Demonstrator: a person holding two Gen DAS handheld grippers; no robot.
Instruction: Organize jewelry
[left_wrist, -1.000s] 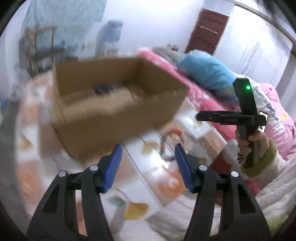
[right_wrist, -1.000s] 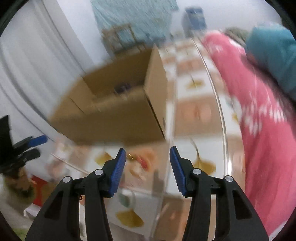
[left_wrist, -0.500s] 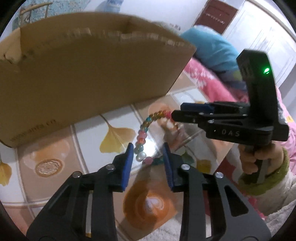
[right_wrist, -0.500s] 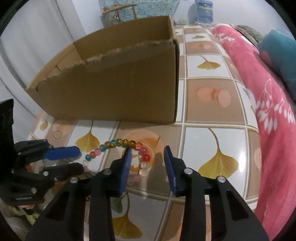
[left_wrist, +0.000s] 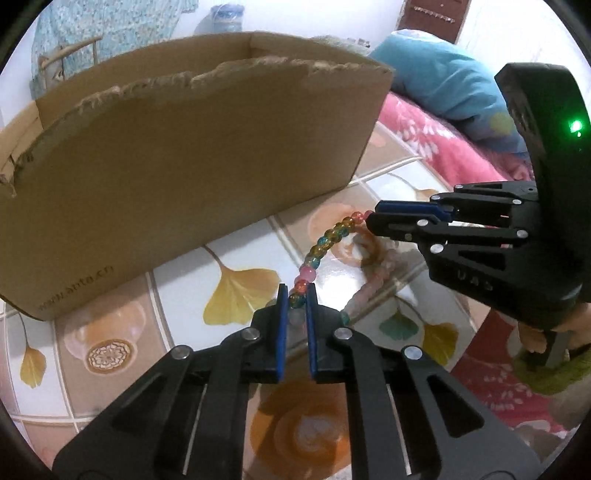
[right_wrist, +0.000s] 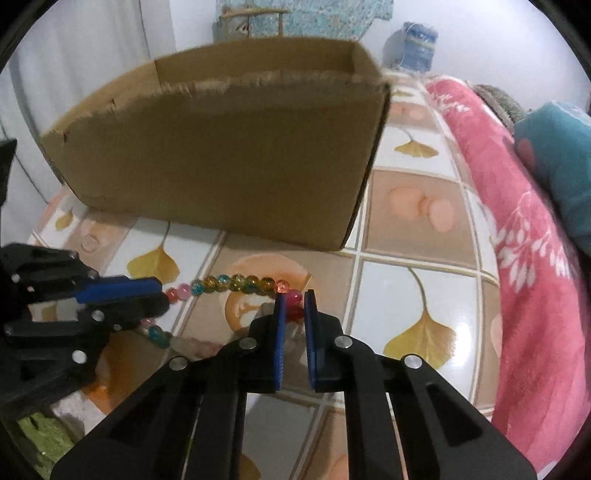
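**Bracelet pinched at both ends, not yet boxed**

Both sets of fingers closing onto the bead bracelet: left gripper at its 6 o'clock, right gripper opposite. Bracelet on the tiled surface, before the cardboard box; lifting and boxing remain. Box contents unseen. Pink bedding at 3 o'clock.

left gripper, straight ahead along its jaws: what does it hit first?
The bead bracelet, already between the closing jaws of the left gripper; straight beyond it, probably the tiled tabletop short of the cardboard box. Depth is unclear.
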